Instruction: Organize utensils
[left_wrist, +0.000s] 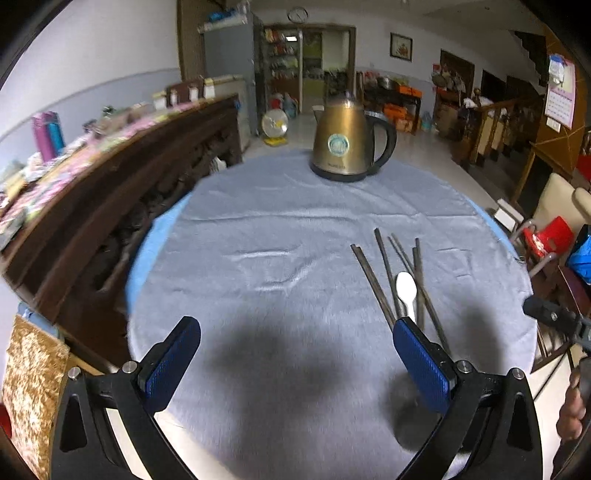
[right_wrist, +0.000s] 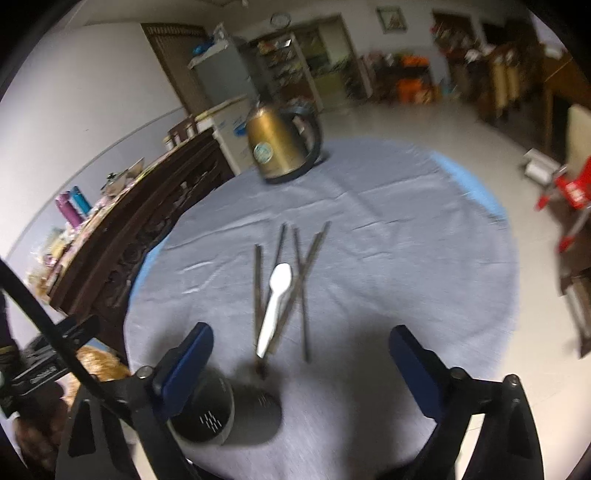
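A: We find the left hand-held gripper (left_wrist: 295, 354) spread wide above the grey cloth (left_wrist: 280, 229) on the round counter (left_wrist: 146, 254), with nothing between its blue pads (left_wrist: 171, 363). Do we agree on the right one?

B: We do. The right hand-held gripper (right_wrist: 301, 363) also stands well apart, pads clear of everything. No earlier view is on file, so we record only that.

A: Utensils?

B: We note a loose bundle of dark chopsticks (right_wrist: 301, 273) lying crossed on the cloth, with 1 white spoon (right_wrist: 275, 306) on top, bowl toward the kettle (right_wrist: 280, 146). In the left view the same chopsticks (left_wrist: 388, 280) and spoon (left_wrist: 406, 291) sit just beyond the right pad of the left hand-held gripper, not touched.

A: Holder?

B: 1 dark cup (right_wrist: 221, 410) with slotted sides stands at the near edge, just beside the left pad of the right hand-held gripper, close to the near tips of the chopsticks. Whether pad and cup touch, we cannot tell; the view is blurred.

A: The kettle (left_wrist: 347, 140) stands upright at the far edge, well apart from the utensils.
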